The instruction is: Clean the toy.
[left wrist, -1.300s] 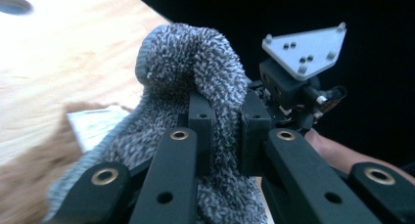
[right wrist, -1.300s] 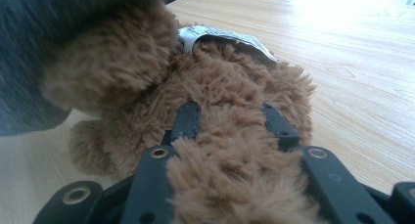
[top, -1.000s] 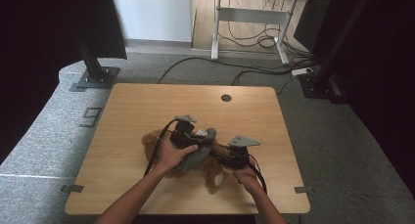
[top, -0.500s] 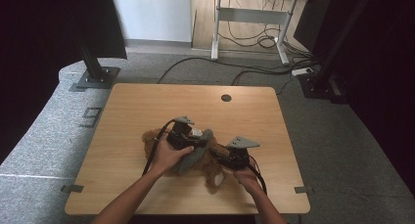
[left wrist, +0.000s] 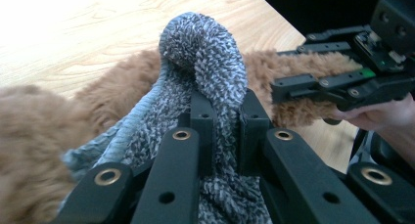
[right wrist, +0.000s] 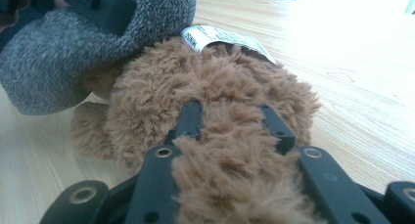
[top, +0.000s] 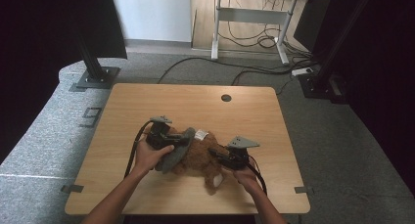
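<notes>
Brown plush toy (top: 200,158) — lying near the front middle of the wooden table (top: 195,104), its head end hidden under grey knitted cloth (top: 172,155). Left gripper (left wrist: 221,119): jaws clamped on a fold of that cloth. Right gripper (right wrist: 230,123): jaws pressed into the toy's fur — tips half buried. White label (right wrist: 220,38) partly tucked under.

light wooden table (top: 147,106) with a cable hole (top: 226,98), brown plush toy (top: 200,158) lying on it under a grey knit cloth (top: 173,153)
</notes>
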`<state>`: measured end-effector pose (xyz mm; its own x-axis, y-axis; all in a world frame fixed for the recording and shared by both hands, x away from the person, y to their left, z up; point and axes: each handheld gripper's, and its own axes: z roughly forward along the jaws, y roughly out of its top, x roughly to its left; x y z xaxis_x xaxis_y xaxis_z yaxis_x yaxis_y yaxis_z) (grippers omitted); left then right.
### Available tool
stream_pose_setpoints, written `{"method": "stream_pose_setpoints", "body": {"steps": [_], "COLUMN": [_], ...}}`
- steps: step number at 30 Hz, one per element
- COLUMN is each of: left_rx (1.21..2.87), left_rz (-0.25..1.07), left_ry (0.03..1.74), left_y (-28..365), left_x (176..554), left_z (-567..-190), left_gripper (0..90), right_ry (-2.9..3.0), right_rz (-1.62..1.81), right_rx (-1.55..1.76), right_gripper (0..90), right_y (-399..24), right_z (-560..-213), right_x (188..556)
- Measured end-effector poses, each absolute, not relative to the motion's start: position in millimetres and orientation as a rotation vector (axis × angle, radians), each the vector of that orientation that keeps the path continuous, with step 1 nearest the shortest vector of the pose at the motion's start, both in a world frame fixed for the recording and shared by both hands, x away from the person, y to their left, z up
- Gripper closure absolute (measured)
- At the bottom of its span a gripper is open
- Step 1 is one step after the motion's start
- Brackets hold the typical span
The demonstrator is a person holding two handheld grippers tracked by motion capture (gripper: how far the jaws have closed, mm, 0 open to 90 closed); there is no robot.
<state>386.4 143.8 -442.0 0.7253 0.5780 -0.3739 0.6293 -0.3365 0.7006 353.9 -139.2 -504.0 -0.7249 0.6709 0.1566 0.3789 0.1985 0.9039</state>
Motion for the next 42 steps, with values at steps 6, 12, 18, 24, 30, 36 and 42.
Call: {"method": "stream_pose_setpoints", "body": {"steps": [6,12,18,24,30,36,42], "left_rx": [2.071,2.105,2.054,2.0,1.896,1.812,1.809], "left_rz": [-0.038,-0.038,-0.1,-0.104,-0.087,-0.03,-0.04], "left_ry": [0.822,0.819,0.842,0.858,0.901,0.944,1.003], "left_y": [110.8,86.7,100.0,122.8,159.9,195.2,213.1], "left_x": [376.0,378.8,383.4,383.1,388.4,396.6,409.9], "left_z": [-440.8,-444.9,-449.9,-445.9,-431.6,-413.7,-421.5], "left_gripper": [79.7,79.8,79.9,80.0,79.7,79.5,79.1], "right_ry": [2.208,2.207,2.208,2.206,2.204,2.209,2.218], "right_rz": [1.539,1.535,1.538,1.537,1.541,1.544,1.544], "right_rx": [1.006,0.999,0.996,0.992,0.978,0.94,0.907], "right_gripper": [68.3,68.3,68.3,68.3,68.3,68.6,68.6], "right_y": [-140.2,-140.0,-141.2,-142.0,-142.4,-142.8,-143.9], "right_z": [-506.2,-506.6,-507.0,-506.5,-507.1,-507.4,-506.9], "right_x": [354.6,354.5,354.7,354.3,353.1,351.3,349.7]}}
